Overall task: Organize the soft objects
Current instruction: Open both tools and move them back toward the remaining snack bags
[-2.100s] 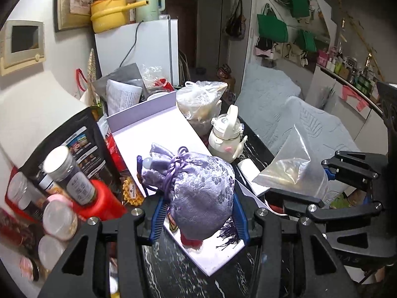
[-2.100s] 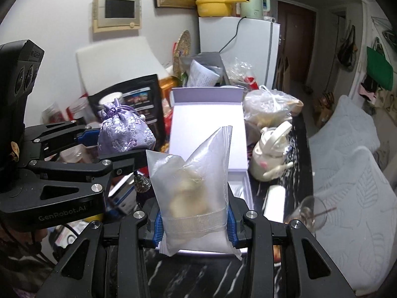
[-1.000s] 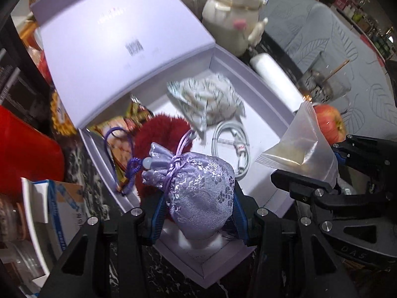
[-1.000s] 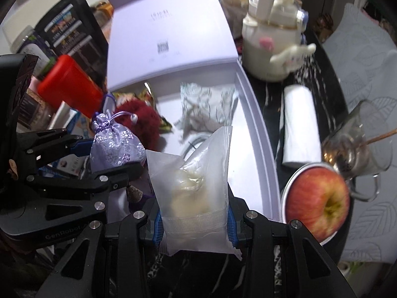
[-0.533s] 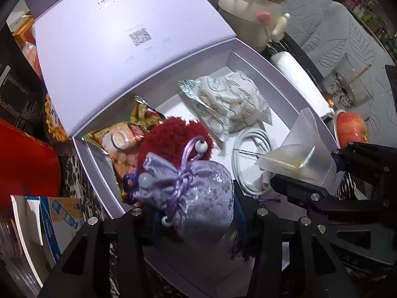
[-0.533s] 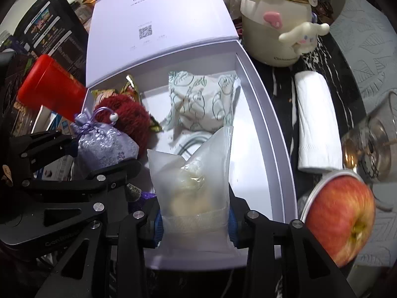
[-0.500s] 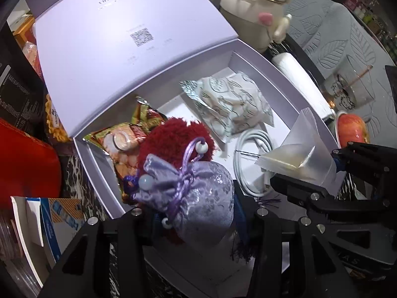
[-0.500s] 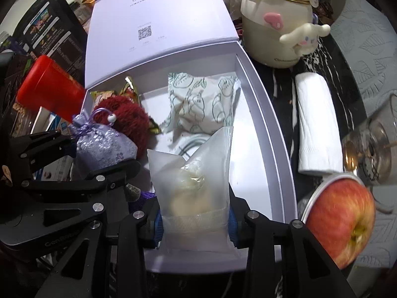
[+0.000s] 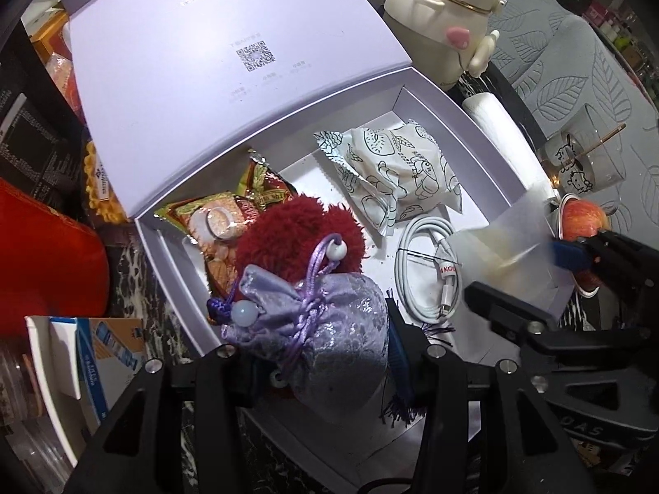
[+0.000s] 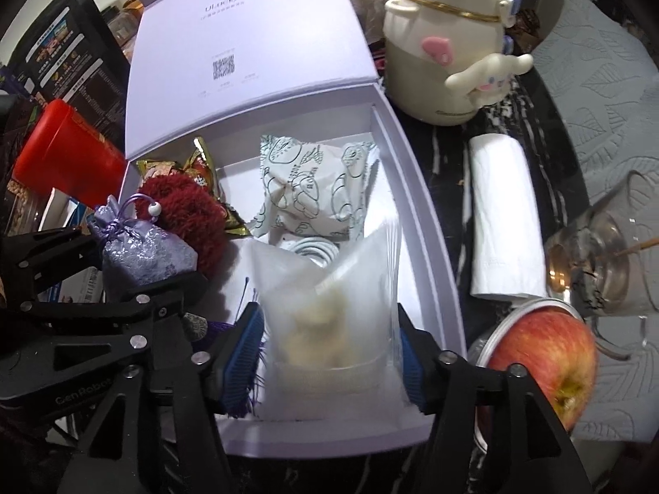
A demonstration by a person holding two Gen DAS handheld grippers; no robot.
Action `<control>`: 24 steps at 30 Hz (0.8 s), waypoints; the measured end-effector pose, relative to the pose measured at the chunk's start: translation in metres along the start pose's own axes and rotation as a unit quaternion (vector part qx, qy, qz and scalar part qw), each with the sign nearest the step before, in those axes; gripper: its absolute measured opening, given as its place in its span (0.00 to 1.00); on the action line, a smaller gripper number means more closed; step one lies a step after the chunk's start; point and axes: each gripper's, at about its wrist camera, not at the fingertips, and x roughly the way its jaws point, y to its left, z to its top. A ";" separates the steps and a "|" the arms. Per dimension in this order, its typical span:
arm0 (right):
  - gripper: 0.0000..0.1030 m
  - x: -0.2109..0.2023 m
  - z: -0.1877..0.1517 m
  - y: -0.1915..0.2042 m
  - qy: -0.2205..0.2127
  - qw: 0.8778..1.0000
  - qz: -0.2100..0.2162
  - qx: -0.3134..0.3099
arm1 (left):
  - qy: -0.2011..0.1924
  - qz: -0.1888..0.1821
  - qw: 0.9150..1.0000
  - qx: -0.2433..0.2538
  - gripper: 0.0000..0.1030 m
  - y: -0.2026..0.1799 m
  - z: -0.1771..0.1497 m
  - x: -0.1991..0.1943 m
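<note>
My left claw point(image 9: 325, 364) is clamped on the lavender drawstring pouch point(image 9: 329, 329), which hangs over the near left part of the open lilac box point(image 9: 461, 123), touching the red fuzzy pom-pom point(image 9: 296, 230) behind it. My right claw point(image 10: 331, 350) has its jaws opening around the clear plastic bag point(image 10: 329, 308); there is a slim gap at the left blue pad, and on the right side the bag's edge blurs against the pad, so I can't say for sure whether it still touches. The bag stands upright over the near right part of the box, in front of the coiled white cable point(image 9: 428, 267). Further back in the box lie a printed white packet point(image 10: 309, 189) and a green-and-red snack wrapper point(image 9: 230, 214). On the dark desk point(image 10: 449, 173) beside the box sit a rolled white towel point(image 10: 502, 222), a red apple point(image 10: 543, 362) and a cream character kettle point(image 10: 445, 49).
</note>
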 end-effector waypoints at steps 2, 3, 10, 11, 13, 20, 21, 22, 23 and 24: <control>0.64 -0.008 -0.001 -0.002 -0.005 1.000 -0.002 0.000 | 0.000 0.010 1.000 0.003 0.46 -0.001 -0.002 -0.004; 0.65 -0.011 -0.002 -0.001 -0.007 1.000 -0.004 0.000 | 0.000 0.013 1.000 0.003 0.48 -0.002 -0.003 -0.005; 0.65 -0.036 -0.007 -0.002 -0.026 1.000 -0.016 0.000 | -0.025 0.019 0.999 0.009 0.70 -0.011 0.000 -0.028; 0.65 -0.042 -0.006 -0.003 -0.030 0.999 -0.017 -0.003 | -0.029 0.017 0.999 0.010 0.70 -0.012 0.001 -0.032; 0.65 -0.052 -0.002 0.000 -0.042 0.999 -0.022 -0.006 | -0.041 0.017 0.999 0.011 0.70 -0.015 0.003 -0.043; 0.65 -0.097 0.015 0.006 -0.094 0.994 -0.042 -0.028 | -0.106 0.019 0.994 0.015 0.70 -0.014 0.020 -0.099; 0.65 -0.104 0.018 0.007 -0.103 0.993 -0.046 -0.030 | -0.112 0.019 0.993 0.014 0.70 -0.013 0.021 -0.105; 0.65 -0.112 0.020 0.008 -0.112 0.992 -0.049 -0.031 | -0.123 0.017 0.992 0.013 0.70 -0.011 0.022 -0.117; 0.65 -0.119 0.022 0.009 -0.120 0.991 -0.052 -0.032 | -0.130 0.016 0.991 0.012 0.70 -0.010 0.023 -0.125; 0.65 -0.126 0.024 0.010 -0.128 0.990 -0.055 -0.033 | -0.142 0.016 0.990 0.011 0.70 -0.009 0.025 -0.136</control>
